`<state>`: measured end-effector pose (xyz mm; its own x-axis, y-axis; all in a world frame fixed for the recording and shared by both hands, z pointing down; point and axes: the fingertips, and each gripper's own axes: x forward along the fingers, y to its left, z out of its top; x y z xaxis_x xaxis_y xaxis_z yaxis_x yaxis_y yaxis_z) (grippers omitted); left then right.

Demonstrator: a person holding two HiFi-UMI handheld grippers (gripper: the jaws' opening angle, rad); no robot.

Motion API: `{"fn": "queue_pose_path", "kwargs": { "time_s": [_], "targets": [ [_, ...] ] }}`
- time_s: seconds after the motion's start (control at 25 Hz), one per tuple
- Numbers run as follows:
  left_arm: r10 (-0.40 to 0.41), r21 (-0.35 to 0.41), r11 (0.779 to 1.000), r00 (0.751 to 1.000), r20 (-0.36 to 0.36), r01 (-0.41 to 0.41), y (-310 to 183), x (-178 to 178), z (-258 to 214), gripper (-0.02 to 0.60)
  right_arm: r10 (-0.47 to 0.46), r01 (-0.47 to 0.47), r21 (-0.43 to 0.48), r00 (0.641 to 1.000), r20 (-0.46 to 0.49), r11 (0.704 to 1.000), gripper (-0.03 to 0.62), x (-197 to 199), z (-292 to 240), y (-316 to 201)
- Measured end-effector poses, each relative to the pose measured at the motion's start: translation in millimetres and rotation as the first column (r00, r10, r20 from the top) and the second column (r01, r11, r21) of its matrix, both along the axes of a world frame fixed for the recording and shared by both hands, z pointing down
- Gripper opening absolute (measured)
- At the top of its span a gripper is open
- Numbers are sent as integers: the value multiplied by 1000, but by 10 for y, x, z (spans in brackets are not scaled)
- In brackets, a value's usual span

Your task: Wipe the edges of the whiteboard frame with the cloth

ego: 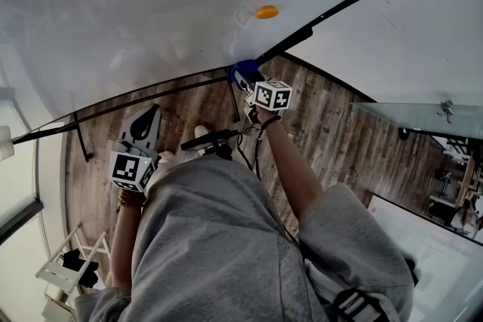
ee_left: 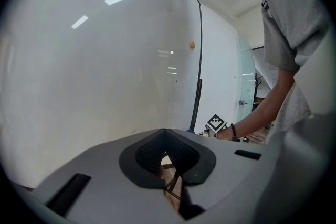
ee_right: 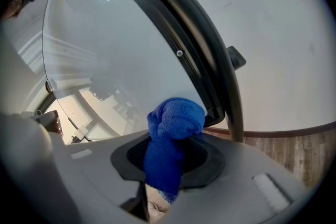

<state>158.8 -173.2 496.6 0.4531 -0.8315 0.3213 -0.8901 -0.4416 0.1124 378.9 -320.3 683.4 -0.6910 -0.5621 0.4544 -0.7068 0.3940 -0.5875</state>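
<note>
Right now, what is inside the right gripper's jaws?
A blue cloth, clamped by the right gripper, its bunched top at the black frame of the whiteboard. The cloth covers the frame behind it, so contact cannot be seen.

Light is bright, even and indoors: lamps glare as white streaks on the whiteboard (ee_left: 94, 76) in the left gripper view. In the head view its surface is washed pale with faint smears of reflection, and the floor (ego: 332, 132) beneath is dimmer. Both gripper views are fisheye, bending the frame (ee_right: 176, 26) into arcs and darkening at the corners; the cloth (ee_right: 170, 134) is sharp, the nearest foreground soft.
</note>
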Motion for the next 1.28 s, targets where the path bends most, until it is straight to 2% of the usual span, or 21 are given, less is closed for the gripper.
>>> {"fn": "queue_pose_path", "kwargs": {
  "time_s": [1.28],
  "targets": [
    [-47,-13,999,999,12,48,60,-270,-17,6,-91,91,-19,996,6,996,117,-431,28,121]
  ]
}}
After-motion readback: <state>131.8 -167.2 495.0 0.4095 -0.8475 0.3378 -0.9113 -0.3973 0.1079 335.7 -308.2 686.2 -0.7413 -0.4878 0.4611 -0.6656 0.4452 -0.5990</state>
